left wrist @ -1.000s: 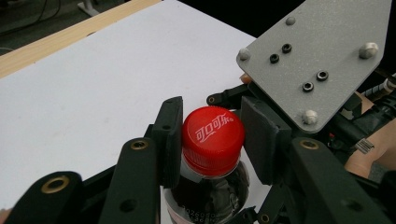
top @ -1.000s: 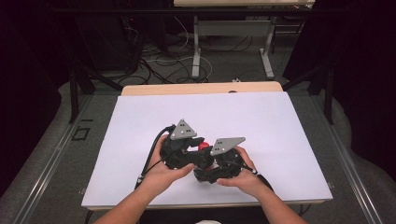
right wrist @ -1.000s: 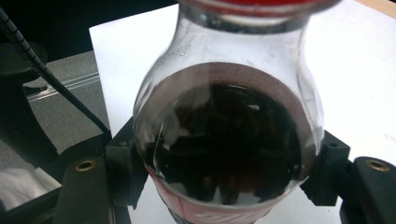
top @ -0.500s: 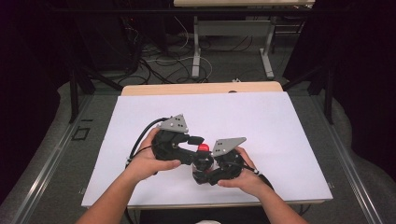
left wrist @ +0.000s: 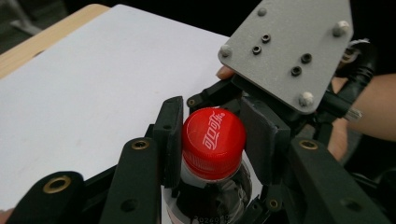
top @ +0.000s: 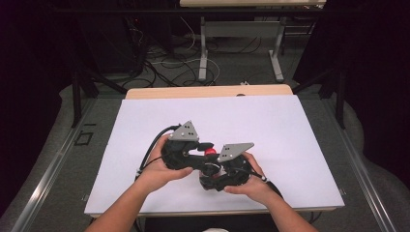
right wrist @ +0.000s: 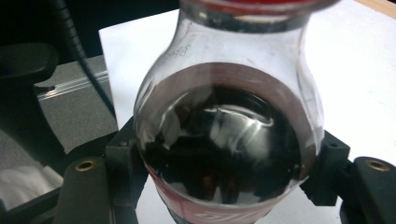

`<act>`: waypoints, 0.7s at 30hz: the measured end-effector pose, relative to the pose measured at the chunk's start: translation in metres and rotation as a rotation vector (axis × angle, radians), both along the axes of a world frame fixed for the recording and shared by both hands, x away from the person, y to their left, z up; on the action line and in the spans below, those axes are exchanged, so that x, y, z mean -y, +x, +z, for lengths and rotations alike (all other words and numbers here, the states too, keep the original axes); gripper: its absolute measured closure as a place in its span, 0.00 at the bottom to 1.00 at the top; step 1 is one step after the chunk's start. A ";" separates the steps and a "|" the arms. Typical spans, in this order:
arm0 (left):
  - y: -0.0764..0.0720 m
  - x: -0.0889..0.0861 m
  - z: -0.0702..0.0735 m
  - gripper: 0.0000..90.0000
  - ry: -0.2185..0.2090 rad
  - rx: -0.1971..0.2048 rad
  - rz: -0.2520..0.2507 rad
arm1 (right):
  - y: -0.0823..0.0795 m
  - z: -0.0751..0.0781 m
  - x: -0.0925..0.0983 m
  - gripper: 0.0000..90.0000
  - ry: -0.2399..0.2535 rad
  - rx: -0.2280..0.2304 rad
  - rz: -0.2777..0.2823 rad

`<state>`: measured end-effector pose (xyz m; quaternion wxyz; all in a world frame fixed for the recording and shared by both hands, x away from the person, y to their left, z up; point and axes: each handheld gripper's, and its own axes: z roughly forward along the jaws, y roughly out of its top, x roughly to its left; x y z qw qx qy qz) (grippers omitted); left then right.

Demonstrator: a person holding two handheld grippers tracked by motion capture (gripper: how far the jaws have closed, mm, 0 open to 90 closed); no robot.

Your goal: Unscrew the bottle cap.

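From the high view, I see both hands close together at the near middle of the white table (top: 290, 125). My left tool (top: 200, 151) sits just left of my right tool (top: 212, 166), the two touching or nearly so, with a red cap (top: 209, 151) showing between them. A grey plate rides on top of each tool, and a black cable loops off to the left.

In the left gripper view, the left tool (left wrist: 212, 135) has just been closing, and its black jaws now press on either side of the red cap (left wrist: 214, 140) of a bottle (left wrist: 210, 200) holding dark liquid. The right tool's grey plate sits just beyond, at the upper right.

In the right gripper view, the right tool (right wrist: 224, 179) is clamped around the bottle (right wrist: 219, 149), one jaw on each side of its rounded body, below the neck. The white table lies behind.
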<state>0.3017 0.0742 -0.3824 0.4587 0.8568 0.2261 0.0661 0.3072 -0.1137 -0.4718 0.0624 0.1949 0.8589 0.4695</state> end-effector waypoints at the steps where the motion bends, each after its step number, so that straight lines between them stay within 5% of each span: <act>1: -0.003 0.003 -0.001 0.68 -0.008 0.017 0.038 | 0.000 0.000 0.000 0.34 0.004 0.001 -0.014; 5: -0.011 0.010 -0.002 0.68 -0.005 0.039 0.139 | 0.000 0.001 0.001 0.34 -0.003 -0.002 -0.035; 8: -0.012 0.013 -0.001 0.68 -0.007 0.028 0.161 | 0.001 0.000 0.002 0.33 0.006 -0.003 -0.045; 14: -0.008 0.008 0.003 0.57 -0.011 -0.004 0.112 | 0.001 0.001 0.003 0.34 0.005 -0.001 -0.031; 21: 0.002 -0.007 0.008 0.48 -0.041 -0.010 -0.039 | 0.000 0.003 0.003 0.33 0.002 -0.002 -0.013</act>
